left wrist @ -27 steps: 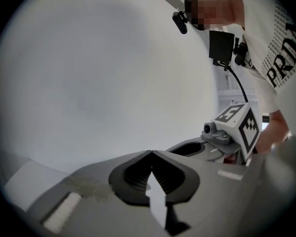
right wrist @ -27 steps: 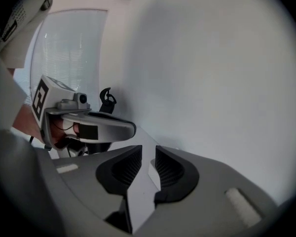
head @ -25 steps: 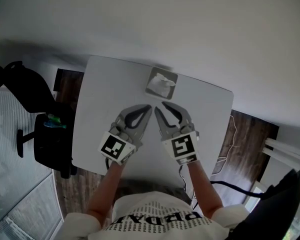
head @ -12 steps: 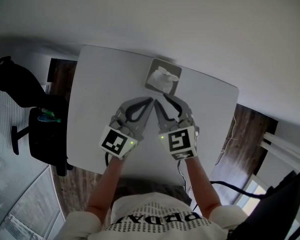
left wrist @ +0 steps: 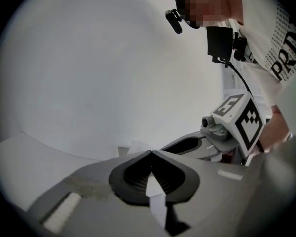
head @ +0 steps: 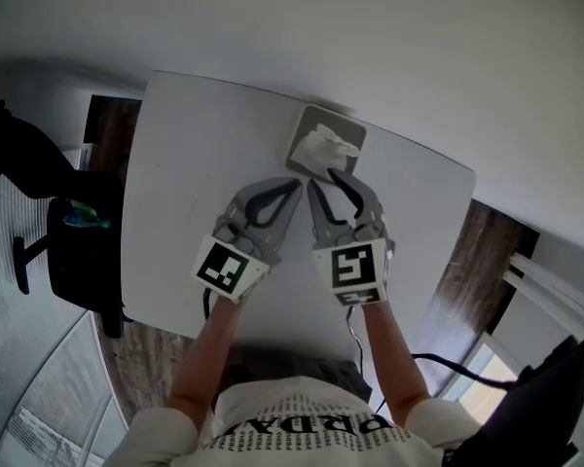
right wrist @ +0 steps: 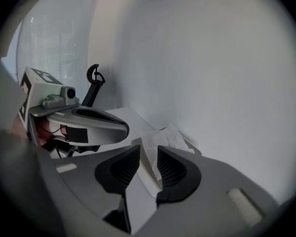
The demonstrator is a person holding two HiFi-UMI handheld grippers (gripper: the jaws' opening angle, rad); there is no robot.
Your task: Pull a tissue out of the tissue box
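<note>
A grey tissue box [head: 302, 127] stands at the far edge of the white table [head: 195, 163], with a crumpled white tissue [head: 329, 146] sticking out of its top. My right gripper [head: 323, 176] is just in front of the box and its jaws have just been opening. In the right gripper view the tissue [right wrist: 170, 136] shows through the gap of the right gripper [right wrist: 148, 154], beyond the tips and untouched. My left gripper [head: 298, 183] lies beside it, tips together and empty. In the left gripper view the left gripper [left wrist: 151, 153] points at the box [left wrist: 123, 151].
A black office chair [head: 73, 251] stands off the table's left side on dark wood floor. A pale wall rises right behind the box. A cable [head: 438, 363] trails on the floor at the right. The person's arms reach in over the near table edge.
Both grippers have come forward and down toward the tissue box. The right jaws stand wider apart than before. The left jaws stay together.
</note>
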